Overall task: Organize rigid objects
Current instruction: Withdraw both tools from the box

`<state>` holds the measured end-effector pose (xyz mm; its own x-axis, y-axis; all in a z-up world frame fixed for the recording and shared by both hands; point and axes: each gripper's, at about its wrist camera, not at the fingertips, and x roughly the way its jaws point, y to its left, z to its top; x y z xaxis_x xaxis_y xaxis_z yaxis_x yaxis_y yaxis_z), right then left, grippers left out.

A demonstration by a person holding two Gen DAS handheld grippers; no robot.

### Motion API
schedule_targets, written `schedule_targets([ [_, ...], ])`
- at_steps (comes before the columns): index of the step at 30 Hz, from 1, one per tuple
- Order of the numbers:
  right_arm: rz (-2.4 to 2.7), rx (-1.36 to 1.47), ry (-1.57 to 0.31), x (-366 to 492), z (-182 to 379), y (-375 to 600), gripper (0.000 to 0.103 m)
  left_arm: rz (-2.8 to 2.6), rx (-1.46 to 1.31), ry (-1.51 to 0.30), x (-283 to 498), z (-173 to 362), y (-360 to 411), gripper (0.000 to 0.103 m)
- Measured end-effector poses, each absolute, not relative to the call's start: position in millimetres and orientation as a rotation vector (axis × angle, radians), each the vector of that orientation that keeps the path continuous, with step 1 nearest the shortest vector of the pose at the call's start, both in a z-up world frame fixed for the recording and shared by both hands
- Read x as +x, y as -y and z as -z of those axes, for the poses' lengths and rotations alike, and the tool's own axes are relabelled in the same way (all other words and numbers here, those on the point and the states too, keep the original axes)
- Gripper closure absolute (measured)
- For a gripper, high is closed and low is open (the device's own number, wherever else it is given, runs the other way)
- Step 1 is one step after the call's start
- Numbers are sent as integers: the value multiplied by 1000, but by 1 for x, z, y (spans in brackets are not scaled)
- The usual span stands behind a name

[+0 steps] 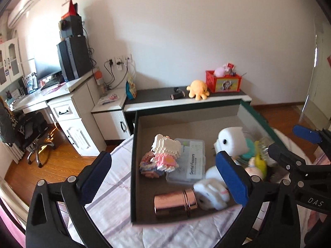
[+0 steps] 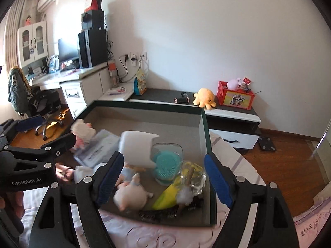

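The left gripper (image 1: 163, 177) is held wide open with nothing in it. Just past its blue fingers, a shiny pink metal tube (image 1: 175, 203) is seen lying on its side near the front wall of the dark open cardboard box (image 1: 133, 165). Its long side runs left to right, so it lies across the open jaws. The right gripper (image 2: 164, 180), also open and empty, is placed over the toys on the other side, farther from the tube.

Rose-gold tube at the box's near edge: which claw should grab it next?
Left, probably. The rose-gold tube lies between the open left claw fingers in the left wrist view, at the box's near edge. The right claw, also open, frames the yellow toy and teal brush instead.
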<state>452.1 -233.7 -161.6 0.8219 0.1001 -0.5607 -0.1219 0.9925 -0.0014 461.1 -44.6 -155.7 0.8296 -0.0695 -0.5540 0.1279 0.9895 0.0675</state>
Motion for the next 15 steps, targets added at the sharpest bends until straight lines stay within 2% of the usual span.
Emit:
schedule_targets([
  [4, -135, -21, -508, 393, 133, 224, 15, 92, 68, -488, 401, 128, 33, 0],
  [5, -135, -22, -490, 380, 126, 221, 10, 86, 57, -458, 382, 121, 30, 0],
  [6, -135, -21, -472, 366, 121, 219, 0, 80, 52, -439, 368, 117, 27, 0],
  [15, -141, -38, -292, 237, 82, 192, 0, 43, 17, -281, 239, 81, 8, 0],
])
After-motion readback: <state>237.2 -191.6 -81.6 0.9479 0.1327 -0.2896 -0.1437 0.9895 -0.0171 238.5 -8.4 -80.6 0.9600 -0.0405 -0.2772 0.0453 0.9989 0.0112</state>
